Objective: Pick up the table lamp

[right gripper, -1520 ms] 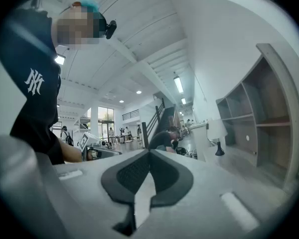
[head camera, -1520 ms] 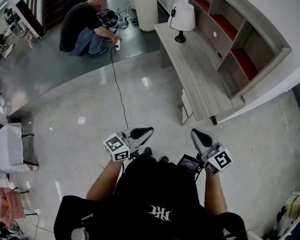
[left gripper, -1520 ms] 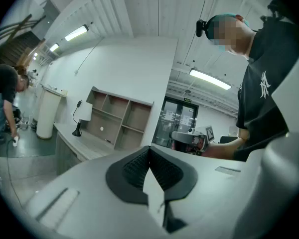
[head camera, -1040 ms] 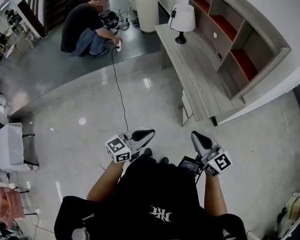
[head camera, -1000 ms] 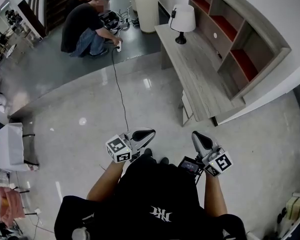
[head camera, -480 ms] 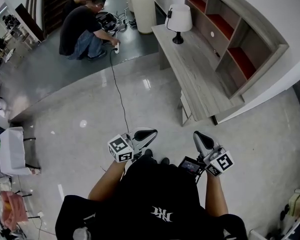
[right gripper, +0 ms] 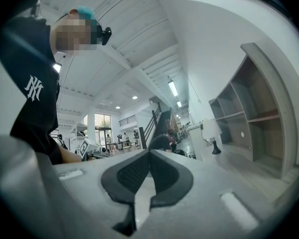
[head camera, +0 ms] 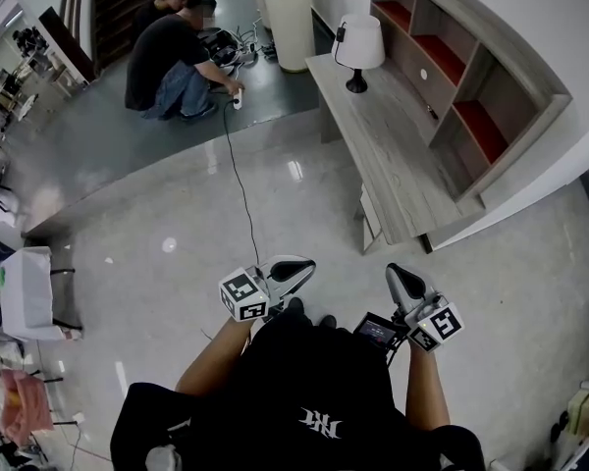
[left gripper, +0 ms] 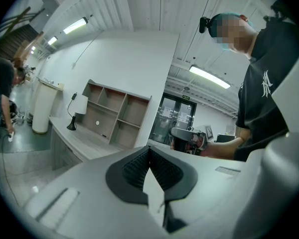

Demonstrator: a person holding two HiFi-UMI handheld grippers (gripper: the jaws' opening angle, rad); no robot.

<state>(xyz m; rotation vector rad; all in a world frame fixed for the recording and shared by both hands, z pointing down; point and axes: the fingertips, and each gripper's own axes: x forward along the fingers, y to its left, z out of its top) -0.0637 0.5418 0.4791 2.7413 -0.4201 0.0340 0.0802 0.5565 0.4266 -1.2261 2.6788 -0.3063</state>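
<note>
Currently, head view: table lamp [head camera: 358,39] at far end of tabletop [head camera: 398,165], well apart from both grippers. Risk: floor cable [head camera: 238,180] on approach path may snag foot. Lamp upright, long axis vertical, shade up. Left gripper view: left gripper [left gripper: 149,167] fully closed, empty. Right gripper view: right gripper [right gripper: 149,168] fully closed, empty; unopened jaws would likely knock top-heavy lamp over.

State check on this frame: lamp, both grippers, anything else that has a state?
table lamp: upright at the far end of the table, neither gripper touching it.
left gripper: shut, nothing between the jaws, well short of the lamp.
right gripper: shut, nothing held.
shelf unit: open-fronted, no doors.
floor cable: lying loose on the floor, running toward the crouching person.
</note>
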